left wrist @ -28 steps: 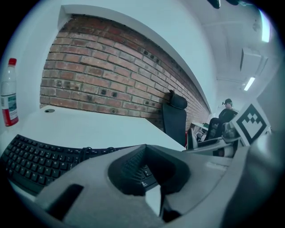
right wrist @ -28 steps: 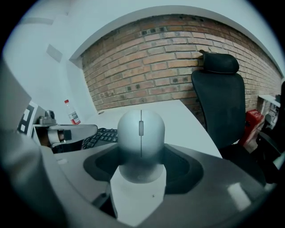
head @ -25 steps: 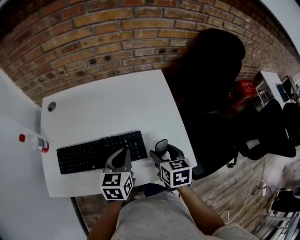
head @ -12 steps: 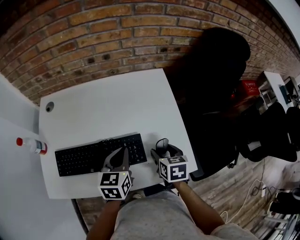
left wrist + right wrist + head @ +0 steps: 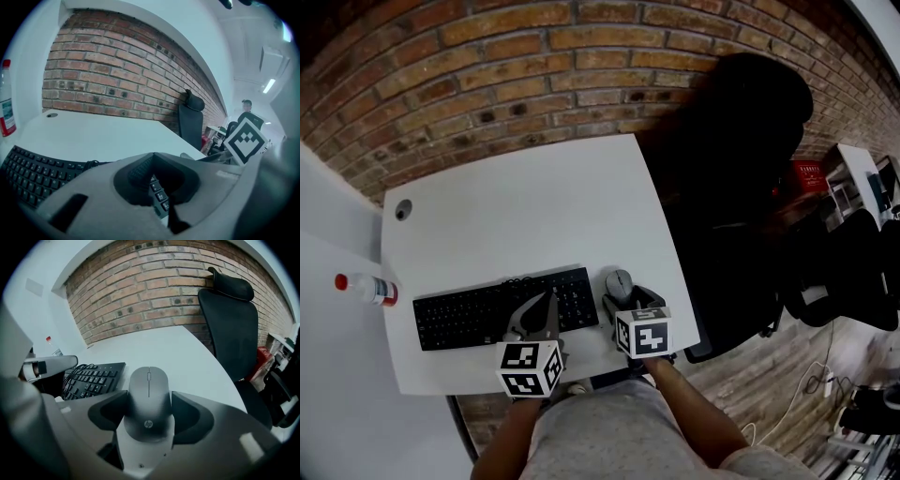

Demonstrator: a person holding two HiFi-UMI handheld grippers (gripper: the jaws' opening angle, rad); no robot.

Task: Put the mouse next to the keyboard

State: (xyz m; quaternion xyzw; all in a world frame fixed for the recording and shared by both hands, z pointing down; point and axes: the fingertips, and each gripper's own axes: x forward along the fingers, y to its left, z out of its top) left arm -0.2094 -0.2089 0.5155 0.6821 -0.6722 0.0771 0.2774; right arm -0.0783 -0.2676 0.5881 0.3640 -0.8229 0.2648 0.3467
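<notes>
- White desk (image 5: pixel 516 216) lies under my grippers.
- Right gripper (image 5: pixel 149 404) pinches the mouse (image 5: pixel 620 281), with the keyboard (image 5: pixel 478 311) just to its left.
- Left gripper (image 5: pixel 546 305), jaws pressed together, sits above the keyboard keys.

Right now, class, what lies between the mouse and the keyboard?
Only a narrow strip of bare white desk separates the mouse from the keyboard. The head view shows it best, and the right gripper view shows it too.

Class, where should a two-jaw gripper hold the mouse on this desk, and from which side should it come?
Grip the mouse across its two long sides near the rear, coming from its tail end, as the right gripper does: those flanks are narrow and near parallel, while the top is domed.
</notes>
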